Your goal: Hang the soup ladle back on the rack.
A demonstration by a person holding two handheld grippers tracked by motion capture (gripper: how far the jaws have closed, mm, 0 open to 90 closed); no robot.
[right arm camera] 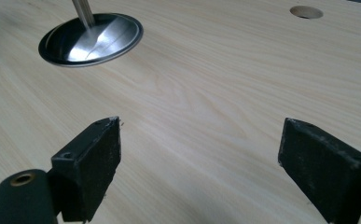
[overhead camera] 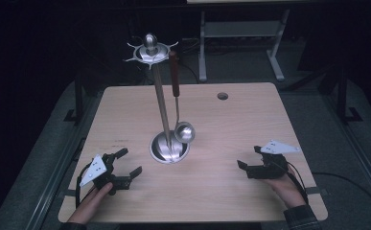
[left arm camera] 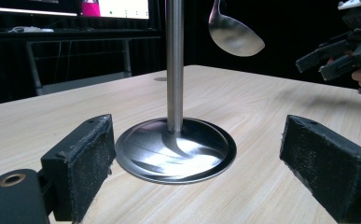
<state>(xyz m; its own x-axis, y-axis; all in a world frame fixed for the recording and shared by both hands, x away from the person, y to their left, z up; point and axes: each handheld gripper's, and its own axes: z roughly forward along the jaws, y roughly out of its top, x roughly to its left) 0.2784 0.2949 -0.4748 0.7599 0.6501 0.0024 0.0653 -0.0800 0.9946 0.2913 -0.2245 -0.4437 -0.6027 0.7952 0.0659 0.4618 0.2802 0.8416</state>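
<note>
On the wooden table (overhead camera: 250, 124), both grippers' jaws gape empty, the ladle (overhead camera: 183, 130) hanging well ahead.

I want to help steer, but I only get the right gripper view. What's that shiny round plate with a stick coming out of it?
Observer: It's the foot of a metal stand. The high view shows its pole rising to a ring of hooks.
Operator: Is anything hanging up there?
Observer: Yes, one ladle with a brown handle. Its bowl hangs in the air above the table.
Operator: Where's the other tool?
Observer: The left tool is at the table's near left. It is open, empty and pointing at the stand.
</note>
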